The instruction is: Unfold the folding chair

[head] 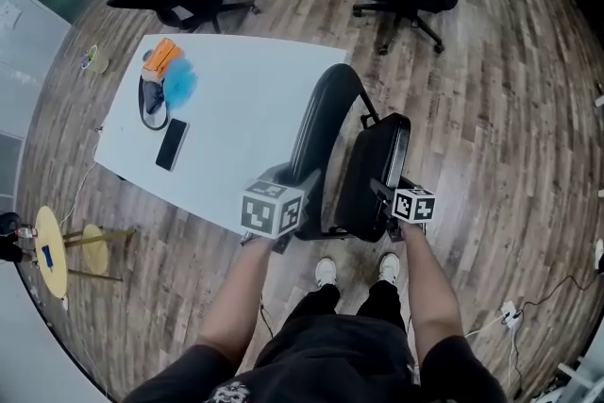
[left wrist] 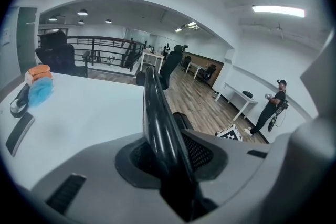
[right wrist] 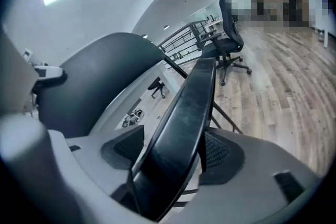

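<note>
Chair job: the folding chair (head: pixel 330 94) stands on the wood floor (head: pixel 510 127) right in front of your feet, just beside the near edge of the white table (head: pixel 236 109). It has two flat black parts. Both stand nearly upright, side by side, and both run long-ways away from you. The tall one with the round top, on the left, looks like the back (head: pixel 311 146). The shorter one on the right looks like the seat (head: pixel 376 170). Only a thin gap lies between them, so I think the chair is mostly folded.

Your left claw (head: pixel 300 179) is clamped on the thin near edge of the back. In the left gripper view that black edge sits tight between the pads (left wrist: pixel 202 152). Your right claw (head: pixel 387 193) is clamped on the near edge of the seat, and in the right gripper view the seat fills the space between the jaws.

So each hand has one part. The seat lies to the right of the back, and your right hand is the one on it. I think the seat has to swing away from the back, out to your right. The table is close on the left, so the free room is on the right side.

No box, bowl or bin shows. The table only bears loose things at its far end: a dark phone (head: pixel 172 144), a blue fluffy thing (head: pixel 179 83), an orange thing (head: pixel 160 57) and a black strap (head: pixel 151 109).
</note>
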Available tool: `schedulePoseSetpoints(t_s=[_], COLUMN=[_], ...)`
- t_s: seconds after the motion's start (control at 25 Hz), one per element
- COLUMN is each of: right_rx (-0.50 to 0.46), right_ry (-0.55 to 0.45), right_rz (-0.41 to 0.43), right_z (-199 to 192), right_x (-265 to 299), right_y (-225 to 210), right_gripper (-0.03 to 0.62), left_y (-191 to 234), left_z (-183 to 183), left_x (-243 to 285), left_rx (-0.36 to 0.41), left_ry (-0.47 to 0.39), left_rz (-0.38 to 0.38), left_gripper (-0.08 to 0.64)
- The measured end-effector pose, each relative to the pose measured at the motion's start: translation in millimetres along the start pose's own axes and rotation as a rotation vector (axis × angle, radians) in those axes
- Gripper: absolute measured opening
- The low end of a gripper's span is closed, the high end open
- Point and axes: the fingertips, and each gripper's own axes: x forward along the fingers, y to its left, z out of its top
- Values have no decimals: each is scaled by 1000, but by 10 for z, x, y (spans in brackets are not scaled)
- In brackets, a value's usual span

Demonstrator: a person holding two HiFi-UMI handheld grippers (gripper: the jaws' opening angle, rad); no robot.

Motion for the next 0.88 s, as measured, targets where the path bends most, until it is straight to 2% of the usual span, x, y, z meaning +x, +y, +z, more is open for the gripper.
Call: schedulePoseSetpoints(t_s=[0.08, 0.28, 0.44, 0.68, 0.88], right_rx=[64, 314, 388, 503, 543], right_ry=[-17, -78, -96, -135, -140], right_rz=[66, 249, 367, 371, 378], right_z=[-25, 0, 62, -69, -259], right_x=[-86, -378, -565, -857, -1008], right_y=[-121, -433, -593, -1222, -1682], right_gripper=[324, 325, 325, 325, 325], left_y=[-55, -218, -393, -723, -991], left_z=[-24, -40, -18, -79, -151], left_x=[53, 204, 310, 554, 706], left_rx=[-5, -14, -19, -9, 24], left_ry=[8, 18, 17, 35, 68], left_rz=[30, 117, 169, 182, 212], left_gripper=[110, 110, 110, 112, 120])
